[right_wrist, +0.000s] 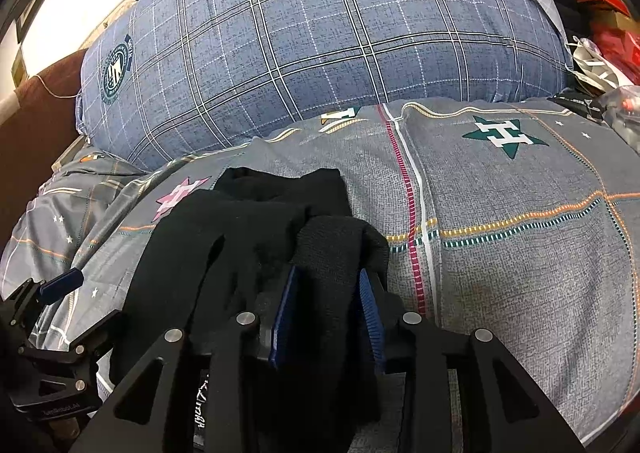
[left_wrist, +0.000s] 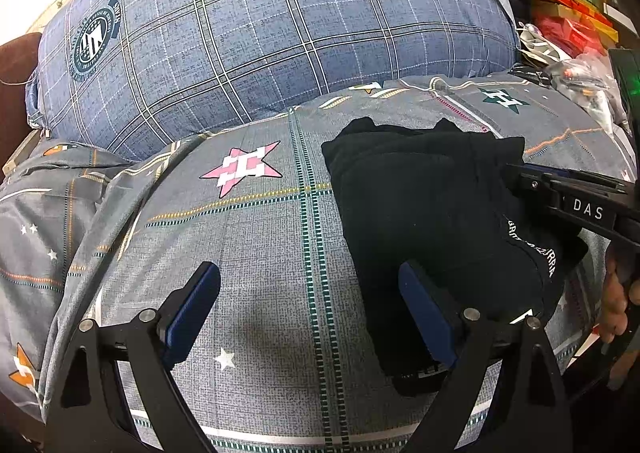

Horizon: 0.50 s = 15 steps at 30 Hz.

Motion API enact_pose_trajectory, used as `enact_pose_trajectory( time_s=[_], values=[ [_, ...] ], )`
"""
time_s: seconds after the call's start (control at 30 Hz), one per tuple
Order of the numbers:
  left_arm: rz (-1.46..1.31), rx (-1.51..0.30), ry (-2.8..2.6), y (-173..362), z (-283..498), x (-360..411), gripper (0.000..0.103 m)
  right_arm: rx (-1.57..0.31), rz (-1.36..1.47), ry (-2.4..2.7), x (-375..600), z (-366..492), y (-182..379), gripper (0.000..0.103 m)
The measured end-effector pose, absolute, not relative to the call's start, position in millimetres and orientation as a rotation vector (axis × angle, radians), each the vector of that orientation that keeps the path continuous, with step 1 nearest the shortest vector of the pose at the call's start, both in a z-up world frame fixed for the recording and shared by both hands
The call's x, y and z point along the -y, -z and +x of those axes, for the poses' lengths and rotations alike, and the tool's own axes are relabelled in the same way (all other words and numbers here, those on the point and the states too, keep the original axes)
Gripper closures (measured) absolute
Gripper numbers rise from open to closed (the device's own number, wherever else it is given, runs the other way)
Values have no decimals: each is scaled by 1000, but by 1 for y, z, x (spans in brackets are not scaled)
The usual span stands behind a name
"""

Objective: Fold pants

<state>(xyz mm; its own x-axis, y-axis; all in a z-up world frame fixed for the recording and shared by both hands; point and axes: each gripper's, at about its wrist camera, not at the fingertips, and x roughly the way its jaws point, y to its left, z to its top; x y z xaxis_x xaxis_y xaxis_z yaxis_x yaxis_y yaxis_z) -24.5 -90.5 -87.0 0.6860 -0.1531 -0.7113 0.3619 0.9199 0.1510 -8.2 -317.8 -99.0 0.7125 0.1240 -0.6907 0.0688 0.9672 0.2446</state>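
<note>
The black pants (left_wrist: 428, 213) lie folded into a thick bundle on the grey patterned bedsheet (left_wrist: 260, 253). My left gripper (left_wrist: 310, 305) is open and empty, its right finger resting at the bundle's near left edge. My right gripper (right_wrist: 328, 305) is shut on a raised fold of the black pants (right_wrist: 248, 249) at their right side; it also shows in the left wrist view (left_wrist: 520, 177), reaching in from the right. The left gripper shows at the lower left of the right wrist view (right_wrist: 60, 285). White lettering on the waistband is visible at the near end.
A large blue plaid pillow (left_wrist: 260, 33) fills the back of the bed. Red boxes and plastic bags (left_wrist: 572, 37) are piled at the far right. A brown headboard (right_wrist: 36, 141) stands at the left. The sheet is wrinkled at the left edge.
</note>
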Motion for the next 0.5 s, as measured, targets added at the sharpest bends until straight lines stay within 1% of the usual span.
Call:
enact_pose_trajectory(
  time_s=[0.5],
  values=[
    [297,-766,293,87,-24,91,11,-779,263,-30,318,-8,99,68]
  ],
)
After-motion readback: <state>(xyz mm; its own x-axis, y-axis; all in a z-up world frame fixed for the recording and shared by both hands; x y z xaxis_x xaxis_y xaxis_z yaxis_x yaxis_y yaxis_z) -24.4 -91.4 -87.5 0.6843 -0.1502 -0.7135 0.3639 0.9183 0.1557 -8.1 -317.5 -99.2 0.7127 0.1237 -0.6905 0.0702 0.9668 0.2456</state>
